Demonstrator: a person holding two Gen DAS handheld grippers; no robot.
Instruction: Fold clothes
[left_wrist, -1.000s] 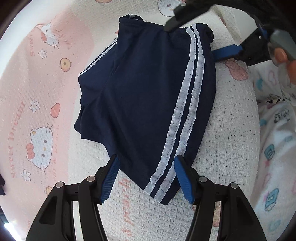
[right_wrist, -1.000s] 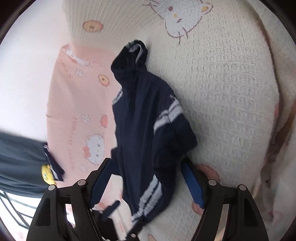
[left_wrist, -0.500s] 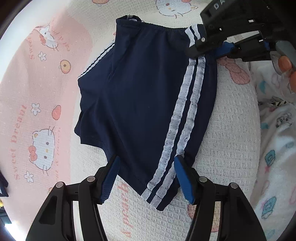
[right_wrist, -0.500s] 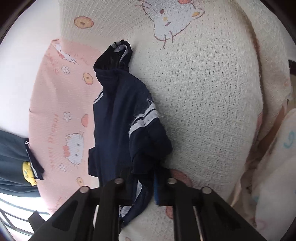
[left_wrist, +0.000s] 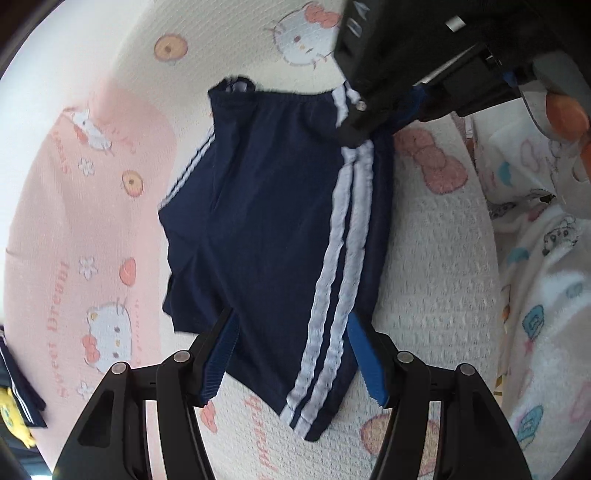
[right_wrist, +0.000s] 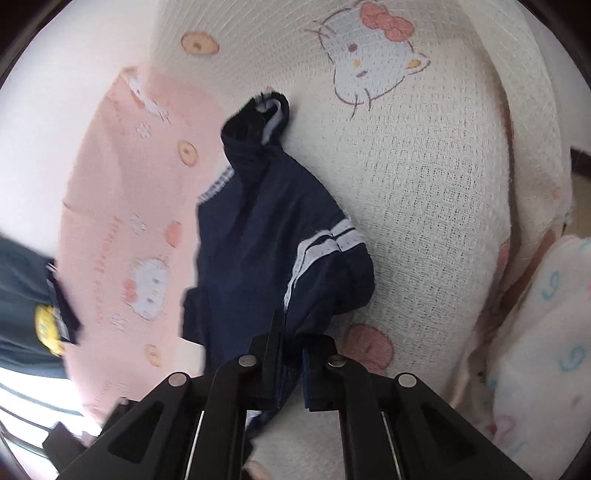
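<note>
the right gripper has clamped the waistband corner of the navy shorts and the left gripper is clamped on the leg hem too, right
Not quite. The right gripper is shut on the navy shorts at the waistband corner, but the left gripper stands open astride the leg hem, as the left wrist view shows.

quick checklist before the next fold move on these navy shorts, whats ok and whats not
1. Right gripper clamped on the shorts at the waistband corner: ok, cloth is bunched between its shut jaws.
2. Left gripper gripping the leg hem: not ok, jaws open, astride the striped hem, pads not pressing.
3. Shorts lying flat on the blanket: ok in the left wrist view apart from the held corner.
4. Far waistband corner tidy: not ok, it curls up.
5. Room on the blanket to fold across: ok.
6. Both cloth layers caught in the right grip: cannot tell.
</note>
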